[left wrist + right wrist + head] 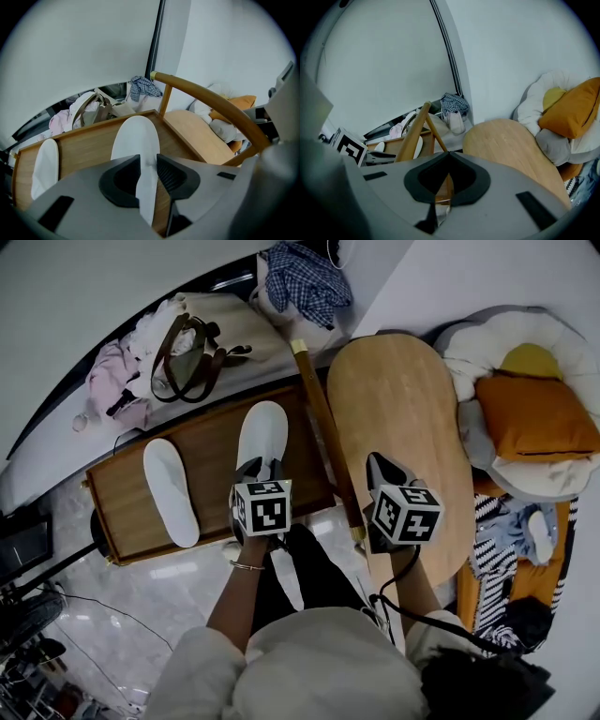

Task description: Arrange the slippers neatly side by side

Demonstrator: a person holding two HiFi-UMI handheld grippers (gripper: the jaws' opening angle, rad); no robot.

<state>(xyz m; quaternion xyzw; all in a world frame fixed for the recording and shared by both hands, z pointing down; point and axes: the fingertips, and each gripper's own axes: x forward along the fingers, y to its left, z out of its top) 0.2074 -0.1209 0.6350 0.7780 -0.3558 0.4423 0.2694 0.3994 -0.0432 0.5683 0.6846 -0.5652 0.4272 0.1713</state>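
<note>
Left tool (147,171) grips the mid-frame slipper (262,432) by its heel on the table (216,465). A wooden bar (323,423) hems the table's right edge. Right tool (449,157) is closed and empty over the oval top (403,399).

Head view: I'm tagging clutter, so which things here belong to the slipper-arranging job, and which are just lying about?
Job in hand:
- left gripper, jaws pinching the held slipper
- other slipper
- wooden tray beneath them
- right gripper, jaws together, empty

Lying about:
- checked shirt
- handbag
- pink clothes
- orange cushion
- oval table
</note>
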